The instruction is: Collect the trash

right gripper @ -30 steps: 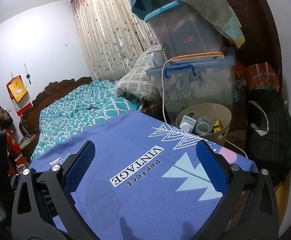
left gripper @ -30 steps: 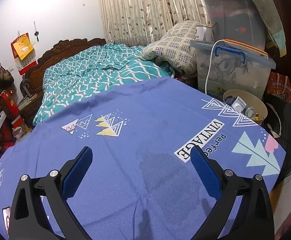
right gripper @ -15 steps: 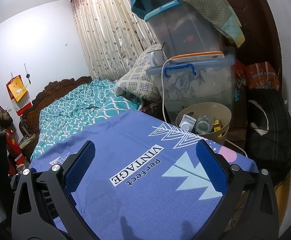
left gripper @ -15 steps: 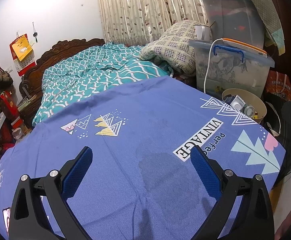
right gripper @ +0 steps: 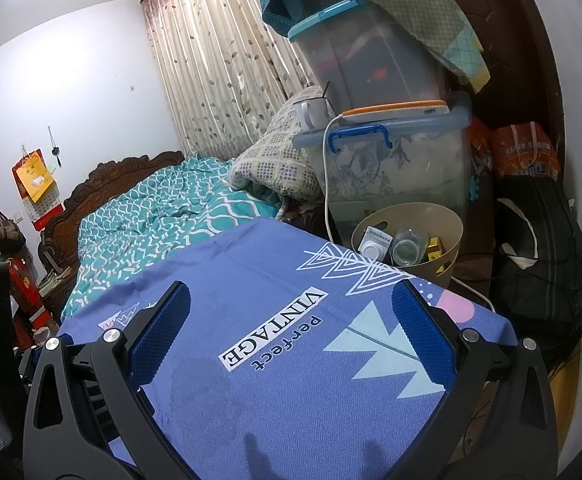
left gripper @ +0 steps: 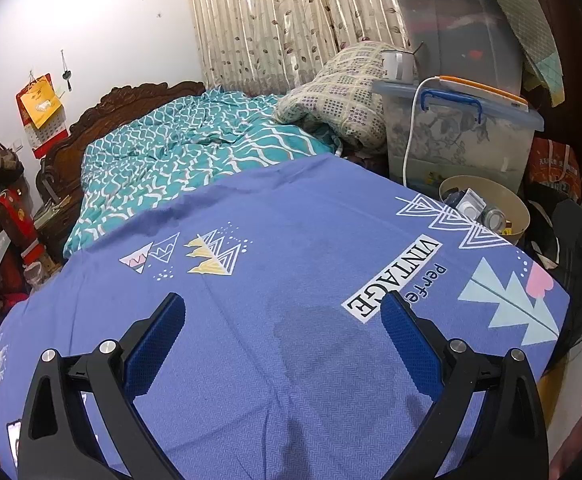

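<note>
A beige waste bin (right gripper: 437, 226) stands on the floor past the far right corner of the blue cloth-covered surface (right gripper: 275, 280). Inside it lie a clear plastic bottle (right gripper: 406, 246), a white box (right gripper: 374, 240) and small yellow packs (right gripper: 435, 249). The same waste bin (left gripper: 507, 204) shows at the right of the left wrist view. My left gripper (left gripper: 281, 330) hangs open over the blue cloth (left gripper: 291, 272), holding nothing. Further right, my right gripper (right gripper: 291, 320) is open and empty above the same cloth, nearer the bin.
Stacked plastic storage boxes (right gripper: 395, 160) with a mug (right gripper: 309, 114) and a white cable (right gripper: 327, 184) stand behind the bin. A black bag (right gripper: 539, 248) lies to its right. A bed with a teal quilt (left gripper: 179, 160) and folded blanket (left gripper: 339, 96) lies beyond the cloth.
Both views have shifted only slightly; the grippers stay open and empty, and nothing in the scene has moved.
</note>
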Motion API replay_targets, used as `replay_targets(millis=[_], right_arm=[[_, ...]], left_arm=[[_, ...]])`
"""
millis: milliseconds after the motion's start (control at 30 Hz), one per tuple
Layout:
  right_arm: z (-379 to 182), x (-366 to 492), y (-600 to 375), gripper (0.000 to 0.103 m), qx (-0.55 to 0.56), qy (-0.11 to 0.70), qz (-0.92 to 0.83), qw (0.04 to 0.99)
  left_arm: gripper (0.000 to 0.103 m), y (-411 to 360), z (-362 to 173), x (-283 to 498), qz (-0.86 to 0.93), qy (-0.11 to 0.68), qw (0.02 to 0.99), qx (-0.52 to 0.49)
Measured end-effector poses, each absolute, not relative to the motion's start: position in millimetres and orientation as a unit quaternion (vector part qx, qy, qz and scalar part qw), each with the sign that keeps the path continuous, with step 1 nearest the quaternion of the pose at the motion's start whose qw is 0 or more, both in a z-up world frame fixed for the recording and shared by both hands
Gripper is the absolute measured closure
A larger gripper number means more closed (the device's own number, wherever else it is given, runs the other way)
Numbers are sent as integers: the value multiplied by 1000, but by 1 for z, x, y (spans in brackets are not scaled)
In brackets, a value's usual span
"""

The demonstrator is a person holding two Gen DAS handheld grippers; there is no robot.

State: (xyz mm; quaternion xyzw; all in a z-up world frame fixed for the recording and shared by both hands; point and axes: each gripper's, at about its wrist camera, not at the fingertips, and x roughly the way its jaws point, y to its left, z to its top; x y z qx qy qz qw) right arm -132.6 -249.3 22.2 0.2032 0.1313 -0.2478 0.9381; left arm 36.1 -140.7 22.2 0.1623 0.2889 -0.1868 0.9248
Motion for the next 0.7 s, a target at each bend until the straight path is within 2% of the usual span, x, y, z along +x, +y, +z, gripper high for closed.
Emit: replay_targets(millis=[700], right_arm=[[16,-126,-252,3,203,135,-244,939]], left_arm=[[9,-134,20,41,-204,301,920,147]])
